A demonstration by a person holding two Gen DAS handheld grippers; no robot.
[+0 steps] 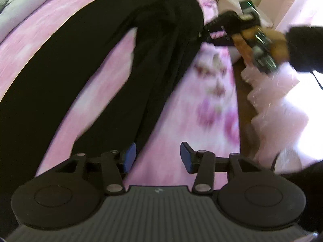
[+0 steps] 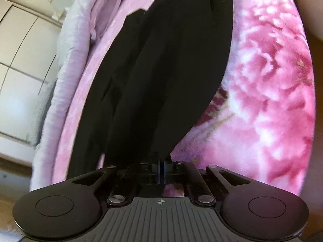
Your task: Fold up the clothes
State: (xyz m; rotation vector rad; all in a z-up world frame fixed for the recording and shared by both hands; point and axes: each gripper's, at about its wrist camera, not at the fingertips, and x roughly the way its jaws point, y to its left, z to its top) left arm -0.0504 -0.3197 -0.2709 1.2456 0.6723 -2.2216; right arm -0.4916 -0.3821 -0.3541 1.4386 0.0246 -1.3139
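Pink floral blanket (image 2: 268,92) spread over a bed, pale quilt (image 2: 66,46) bunched along its far edge, white cupboard doors (image 2: 22,46) beyond.

Left gripper (image 1: 157,157): blue pads (image 1: 130,157) standing apart, nothing pinched between them, only pink blanket showing in the gap. One pad just beside the hem of a trouser leg; touching or not, impossible to tell through the blur.

Right gripper (image 2: 161,171): fingers clenched together, blue pads meeting in a thin line right at the near edge of the black trousers (image 2: 161,70). Dark cloth bunched over the fingertips, so the pinch itself stays hidden. In the left wrist view, the same right gripper (image 1: 203,34) seen at the waistband end, cloth drawn toward it, grasped by a bare hand (image 1: 268,40) with a dark sleeve (image 1: 304,48) behind. Heavily smeared there, details lost.

Black trousers (image 1: 113,60) lying long on the blanket, two legs fanning apart toward the left gripper with a wedge of pink between them. Left leg cut off by the dark lens edge. Folds and seams hard to read, fabric nearly featureless black.

Fluffy pale pink fabric (image 1: 278,109) at the bed's right side in the left wrist view, blurred and overexposed, with a brown strip beside it, unclear whether floor or bed frame.
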